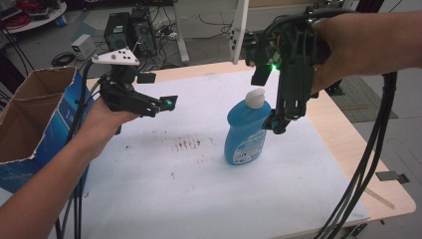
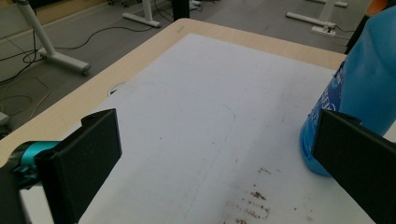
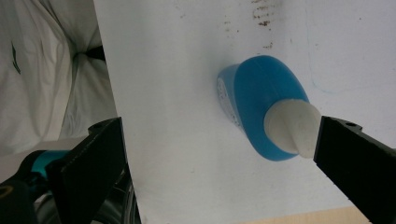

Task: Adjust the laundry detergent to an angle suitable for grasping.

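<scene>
While wide open, right tool [image 1: 278, 122] beside bottle [image 1: 245, 132], empty.

Bottle [image 1: 247, 130] is stood upright mid-bench [image 1: 209, 199]; box [image 1: 35, 119] is placed at left edge; stains [image 1: 189, 144] are seen left of bottle.

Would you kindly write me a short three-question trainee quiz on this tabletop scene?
1. True or false: the blue bottle stands upright on the white mat.
2. Which gripper hangs above the bottle's white cap? A) left gripper B) right gripper
3. Fill in: at the table's left edge sits an open cardboard ____.

Key: 1. True. 2. B; its jaws are open, nothing held. 3. box.
</scene>
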`<state>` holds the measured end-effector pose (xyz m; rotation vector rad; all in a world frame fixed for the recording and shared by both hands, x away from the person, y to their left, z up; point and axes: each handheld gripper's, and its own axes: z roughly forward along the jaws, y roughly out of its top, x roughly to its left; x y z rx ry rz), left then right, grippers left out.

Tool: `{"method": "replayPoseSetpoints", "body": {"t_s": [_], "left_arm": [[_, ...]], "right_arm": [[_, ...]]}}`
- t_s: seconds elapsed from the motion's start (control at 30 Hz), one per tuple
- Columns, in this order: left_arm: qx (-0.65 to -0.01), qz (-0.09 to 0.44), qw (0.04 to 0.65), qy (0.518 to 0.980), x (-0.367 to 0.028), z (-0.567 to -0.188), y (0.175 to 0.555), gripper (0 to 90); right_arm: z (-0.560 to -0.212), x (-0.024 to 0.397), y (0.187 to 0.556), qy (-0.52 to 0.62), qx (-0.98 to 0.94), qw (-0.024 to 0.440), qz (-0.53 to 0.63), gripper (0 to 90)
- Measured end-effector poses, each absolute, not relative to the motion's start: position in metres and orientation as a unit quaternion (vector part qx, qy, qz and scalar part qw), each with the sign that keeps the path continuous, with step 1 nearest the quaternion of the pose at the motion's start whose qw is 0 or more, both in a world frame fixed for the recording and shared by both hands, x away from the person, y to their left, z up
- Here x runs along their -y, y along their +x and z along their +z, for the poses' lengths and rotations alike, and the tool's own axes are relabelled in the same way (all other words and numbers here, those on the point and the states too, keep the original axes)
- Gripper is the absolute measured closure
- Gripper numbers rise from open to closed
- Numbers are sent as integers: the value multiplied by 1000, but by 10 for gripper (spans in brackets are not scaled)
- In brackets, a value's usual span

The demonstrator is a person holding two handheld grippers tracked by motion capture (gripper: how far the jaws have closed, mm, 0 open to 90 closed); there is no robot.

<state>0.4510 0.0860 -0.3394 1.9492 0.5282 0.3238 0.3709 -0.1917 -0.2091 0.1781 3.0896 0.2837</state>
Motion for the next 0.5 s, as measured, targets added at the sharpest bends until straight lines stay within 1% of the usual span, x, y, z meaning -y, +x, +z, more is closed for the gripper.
{"method": "replayPoseSetpoints", "body": {"t_s": [0.27,0.5], "left_arm": [[-207,136,525,814,-79,-340,443,17],[-196,127,539,809,-70,-344,431,17]], "right_arm": [[-209,206,367,67,-994,19,85,18],[-212,223,364,79,-994,26,77,18]]}}
